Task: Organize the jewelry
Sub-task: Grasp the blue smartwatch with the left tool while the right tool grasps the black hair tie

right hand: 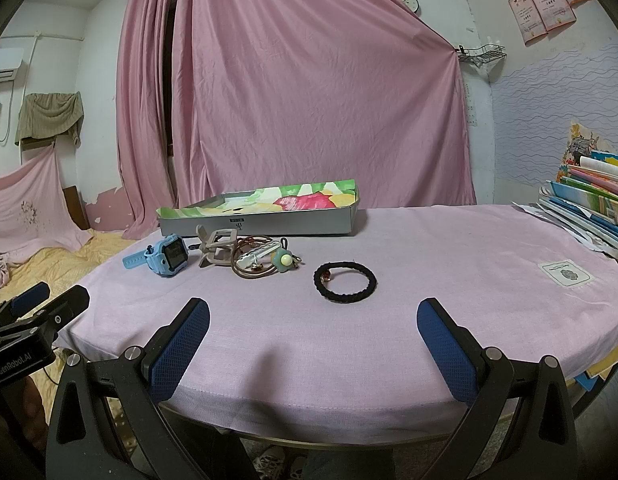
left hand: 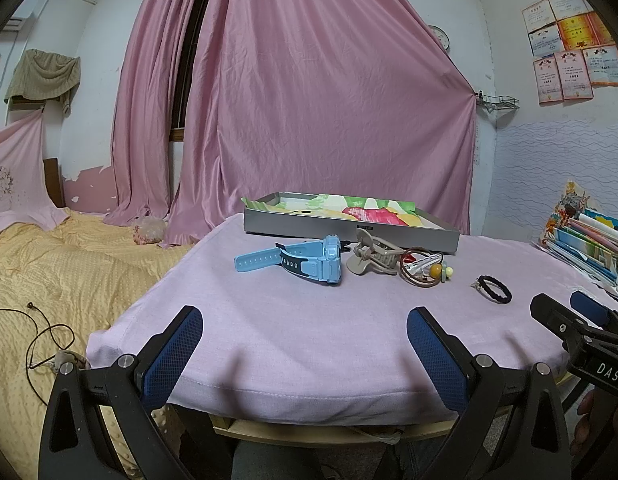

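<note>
Both our grippers gape wide, empty: left gripper [left hand: 305, 334], right gripper [right hand: 313, 326]. The black hair tie [right hand: 345, 281] lies flat dead ahead of the right one, nearer it; the tray [right hand: 269, 222] waits beyond.

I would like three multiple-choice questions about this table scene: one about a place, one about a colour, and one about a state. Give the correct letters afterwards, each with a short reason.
1. Where does the black hair tie lie?
A. inside the tray
B. alone on the cloth, to the right of the other items
C. on top of the watch

2. What colour is the watch?
A. light blue
B. red
C. white

3. In what state is the right gripper?
A. shut on the hair tie
B. shut on nothing
C. open, holding nothing

Answers: 1 B, it lies apart from the pile; 2 A, strap and case are light blue; 3 C, its fingers are spread apart over bare cloth.
</note>
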Demonstrator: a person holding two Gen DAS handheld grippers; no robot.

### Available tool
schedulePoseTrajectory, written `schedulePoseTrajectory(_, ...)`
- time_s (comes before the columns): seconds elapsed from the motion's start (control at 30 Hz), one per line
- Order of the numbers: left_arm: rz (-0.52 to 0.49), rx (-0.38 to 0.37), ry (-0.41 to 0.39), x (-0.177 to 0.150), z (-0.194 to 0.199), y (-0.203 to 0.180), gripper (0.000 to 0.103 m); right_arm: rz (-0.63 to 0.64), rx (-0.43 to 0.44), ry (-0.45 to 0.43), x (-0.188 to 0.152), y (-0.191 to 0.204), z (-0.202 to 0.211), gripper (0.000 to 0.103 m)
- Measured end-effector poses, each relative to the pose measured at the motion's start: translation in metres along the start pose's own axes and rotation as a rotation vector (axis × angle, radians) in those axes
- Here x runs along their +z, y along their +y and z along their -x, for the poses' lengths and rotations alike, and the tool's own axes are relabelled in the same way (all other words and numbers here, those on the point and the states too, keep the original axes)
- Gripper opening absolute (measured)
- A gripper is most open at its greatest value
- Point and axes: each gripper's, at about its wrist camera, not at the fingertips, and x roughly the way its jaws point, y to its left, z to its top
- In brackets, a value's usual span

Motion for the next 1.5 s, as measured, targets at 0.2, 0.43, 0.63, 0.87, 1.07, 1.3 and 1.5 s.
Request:
schedulePoseTrajectory(0.2,0.001,0.001,-0.002,0.0,0.0,0.0,0.102,0.0,0.004,0.001,0.0,0.0,0.0,0.102)
schedulePoseTrajectory(0.43,-0.004,0.008,-0.004,0.005,-0.003,-0.001,0.102,0.03,0.011,-0.02,0.004,0.001,-0.001,0.102)
schedulePoseTrajectory(0.63,-0.006,0.007,-0.008,0.014,-0.009,-0.001,0.102,0.046,0.004,-0.053,0.019,-0.004,-0.001,0.102)
schedulePoseTrajectory(0.87,-0.03,0.0,-0.015,0.031,-0.024,-0.004,0.102,0.077,0.007,-0.068,0.038,-0.007,-0.015,0.102)
schedulePoseTrajectory(1.07,-0.053,-0.033,0.026,0.044,-0.047,-0.008,0.102,0.097,0.003,-0.032,0.051,-0.006,-0.035,0.102)
schedulePoseTrajectory(1.3,-0.076,-0.076,0.108,0.061,-0.084,-0.012,0.102,0.06,0.028,0.078,0.065,-0.011,-0.063,0.102)
schedulePoseTrajectory(1.5,-0.066,-0.127,0.197,0.064,-0.11,-0.012,0.102,0.08,0.062,0.21,0.064,-0.005,-0.088,0.085)
